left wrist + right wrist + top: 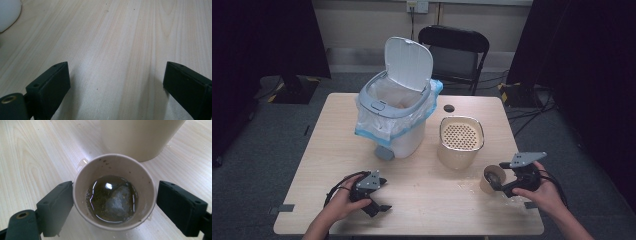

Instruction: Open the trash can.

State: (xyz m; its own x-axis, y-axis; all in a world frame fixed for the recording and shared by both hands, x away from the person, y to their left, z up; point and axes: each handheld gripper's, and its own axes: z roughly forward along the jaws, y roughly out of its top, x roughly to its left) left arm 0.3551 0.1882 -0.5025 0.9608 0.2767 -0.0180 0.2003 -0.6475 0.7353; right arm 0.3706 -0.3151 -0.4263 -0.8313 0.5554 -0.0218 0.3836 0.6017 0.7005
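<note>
Now the right gripper (495,184) closes in on a paper cup (491,179) at the near right of the wooden table (422,195).

Largest first: the white lidded bin (396,112) with its blue-edged bag stands open at the far left, the beige strainer pot (460,141) just behind the cup. In the right gripper view the cup (114,191) stands upright between the spread jaws, the left pad touching its rim, the right a little apart; dark liquid and a pale lump lie inside. The left gripper (379,197) rests well apart at the near left, its jaws spread over bare wood.
</note>
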